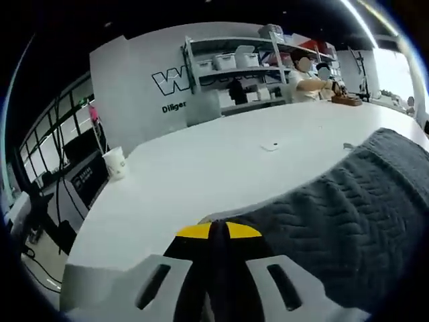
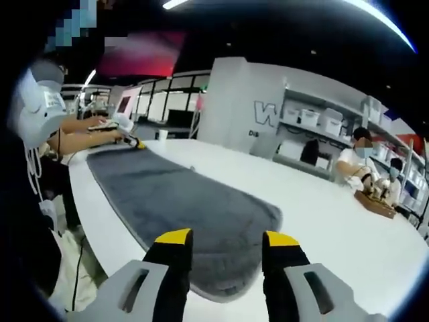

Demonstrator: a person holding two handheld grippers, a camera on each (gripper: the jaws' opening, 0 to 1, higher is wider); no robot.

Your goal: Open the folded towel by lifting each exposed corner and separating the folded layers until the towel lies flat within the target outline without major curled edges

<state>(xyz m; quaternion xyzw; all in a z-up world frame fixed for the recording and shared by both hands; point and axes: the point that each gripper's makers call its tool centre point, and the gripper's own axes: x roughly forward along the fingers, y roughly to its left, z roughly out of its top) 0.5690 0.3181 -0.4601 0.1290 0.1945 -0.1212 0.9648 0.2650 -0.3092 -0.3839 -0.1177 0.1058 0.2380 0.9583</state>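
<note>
1. We find the grey towel point(image 2: 181, 201) laid as a long strip on the white table point(image 2: 348, 235). In the right gripper view it runs from the near edge, just ahead of the jaws, to the far end where the left gripper point(image 2: 131, 141) meets it. No target outline can be made out on the table.

2. We read the left gripper point(image 1: 218, 231) as closed: in the left gripper view its yellow-tipped jaws are pressed together with no gap. The towel edge point(image 1: 348, 208) lies against them, but we cannot tell whether cloth is pinched between them.

3. We read the right gripper point(image 2: 224, 238) as open: its jaws stand apart, with the near rounded end of the towel showing in the gap. It holds nothing.

4. We judge the step in hand to be taking the near end, so that both ends are controlled before the layers are separated.

5. To do it well, we lower the right gripper until one jaw slides under the top layer only, then close on the corner rather than the mid-edge.

6. We lift both ends together and level, keeping light tension along the strip so the fold opens without dragging the lower layer.

7. We lay the cloth down from the centre outward, then check the rounded near edge for curl.

8. We keep clear of the paper cup point(image 1: 115, 162) and the small object point(image 1: 269, 145) on the table.
</note>
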